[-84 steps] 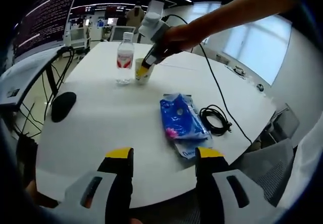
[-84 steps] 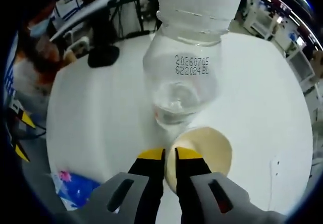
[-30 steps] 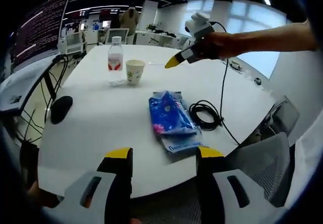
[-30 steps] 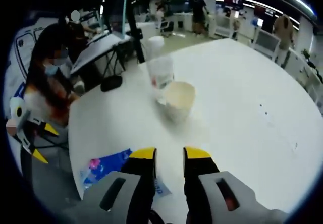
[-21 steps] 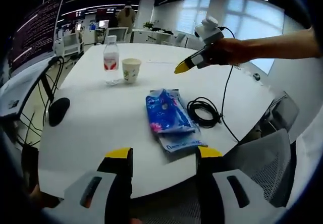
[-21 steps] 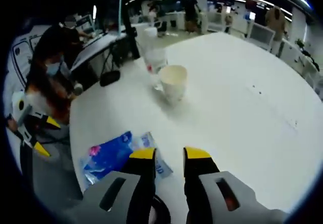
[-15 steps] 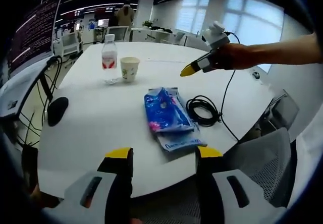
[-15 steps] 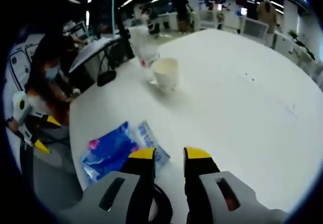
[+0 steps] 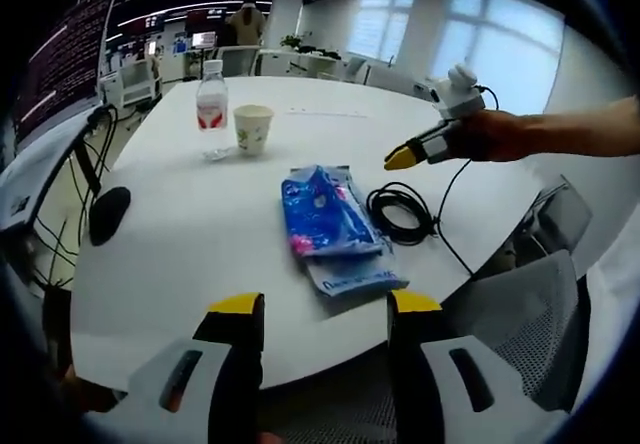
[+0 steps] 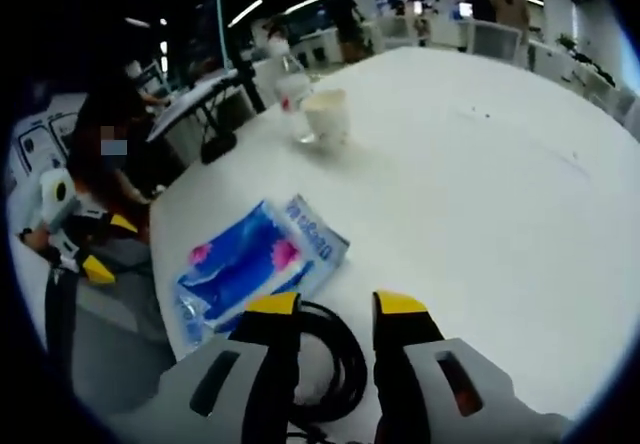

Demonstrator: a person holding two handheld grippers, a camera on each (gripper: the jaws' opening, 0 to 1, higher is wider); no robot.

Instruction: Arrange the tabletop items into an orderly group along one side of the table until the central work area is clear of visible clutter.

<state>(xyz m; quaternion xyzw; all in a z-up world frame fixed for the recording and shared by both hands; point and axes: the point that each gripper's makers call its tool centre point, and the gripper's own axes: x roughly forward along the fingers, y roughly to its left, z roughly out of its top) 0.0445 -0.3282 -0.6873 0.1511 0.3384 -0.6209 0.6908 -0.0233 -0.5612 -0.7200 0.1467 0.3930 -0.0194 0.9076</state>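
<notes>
Glossy blue packet (image 9: 322, 213) beside coiled black cable (image 9: 401, 216)

In the left gripper view we look from beyond the near edge of the white table (image 9: 200, 264), facing across it over the left gripper (image 9: 325, 309). In the right gripper view we hang low and close over the black cable (image 10: 335, 359), facing the far end. Both views share the blue packets (image 9: 325, 224), cup (image 9: 252, 127) and bottle (image 9: 210, 104).
</notes>
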